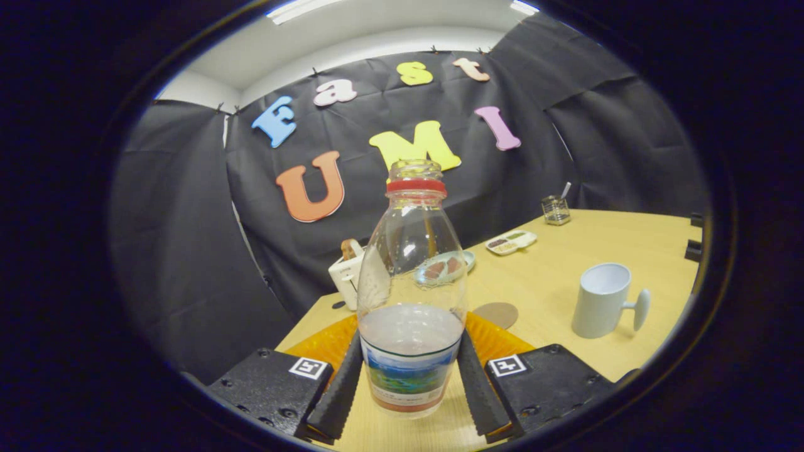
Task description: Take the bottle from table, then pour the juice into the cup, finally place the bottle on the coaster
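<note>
Clear-glass juice bottle (411, 295) stands at lower centre, the gripper (408, 383) fingers pinching its labelled base — low enough for a steady lift; the white cup (602, 300) waits right, brown coaster (496, 314) between.

The gripper (408, 383) has two blocky black housings with a matte, grainy surface, each bearing a small square black-and-white marker on its top inner corner. Round screw heads dot the housings. Two long fingers (339, 392) run forward from them, their inner faces ribbed.
</note>
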A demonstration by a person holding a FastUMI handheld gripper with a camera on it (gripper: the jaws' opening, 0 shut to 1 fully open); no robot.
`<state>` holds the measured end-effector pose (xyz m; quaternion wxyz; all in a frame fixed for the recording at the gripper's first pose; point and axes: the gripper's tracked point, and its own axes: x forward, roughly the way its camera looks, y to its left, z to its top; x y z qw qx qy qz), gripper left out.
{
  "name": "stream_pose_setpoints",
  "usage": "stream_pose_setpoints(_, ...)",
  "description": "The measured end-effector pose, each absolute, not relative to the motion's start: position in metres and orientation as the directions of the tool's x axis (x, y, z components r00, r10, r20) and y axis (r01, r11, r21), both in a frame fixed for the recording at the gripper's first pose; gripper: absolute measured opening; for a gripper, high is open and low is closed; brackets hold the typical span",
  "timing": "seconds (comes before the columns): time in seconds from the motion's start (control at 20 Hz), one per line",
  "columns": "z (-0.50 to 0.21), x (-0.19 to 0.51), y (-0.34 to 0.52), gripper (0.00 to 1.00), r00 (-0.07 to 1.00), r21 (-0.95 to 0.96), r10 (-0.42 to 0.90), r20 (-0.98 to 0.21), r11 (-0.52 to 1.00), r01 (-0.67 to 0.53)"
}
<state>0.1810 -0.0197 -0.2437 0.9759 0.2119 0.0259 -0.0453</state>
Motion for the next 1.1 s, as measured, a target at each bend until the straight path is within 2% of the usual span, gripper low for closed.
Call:
stream_pose_setpoints(0.3, -0.221, 0.175, -0.024, 0.78, 0.997, 0.596, -0.042, -0.066, 0.800, 0.073)
stream_pose_setpoints(1.1, -0.244, 0.198, -0.062, 0.78, 0.994, 0.886, 0.008, -0.111, 0.454, 0.095)
